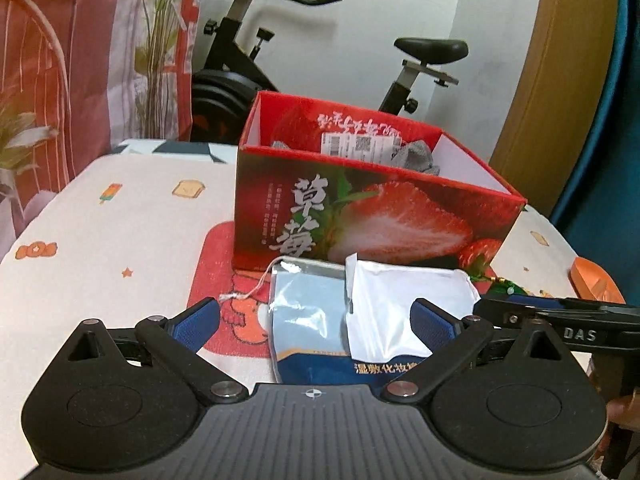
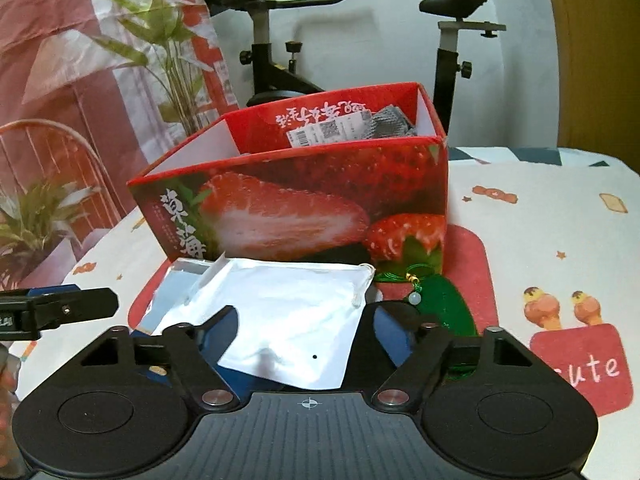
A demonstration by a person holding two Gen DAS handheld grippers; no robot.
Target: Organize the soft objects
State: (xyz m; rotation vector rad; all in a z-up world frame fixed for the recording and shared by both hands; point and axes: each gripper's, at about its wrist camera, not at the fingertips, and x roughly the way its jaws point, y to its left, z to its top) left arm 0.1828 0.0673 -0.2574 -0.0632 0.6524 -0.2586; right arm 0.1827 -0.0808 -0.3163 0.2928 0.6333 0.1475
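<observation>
A white drawstring pouch lies on the table in front of a red strawberry box, partly over a blue and silver packet. My right gripper is low over the pouch. Its blue fingers flank the pouch's near end, and I see no squeeze in it. In the left wrist view my left gripper stands wide open around the blue packet and the white pouch; its left finger is apart from the packet. The box holds grey socks and a labelled pack.
A green tasselled ornament lies to the right of the pouch, by the box's corner. An orange object sits at the table's right edge. The tablecloth carries cartoon prints. An exercise bike and plants stand behind the table.
</observation>
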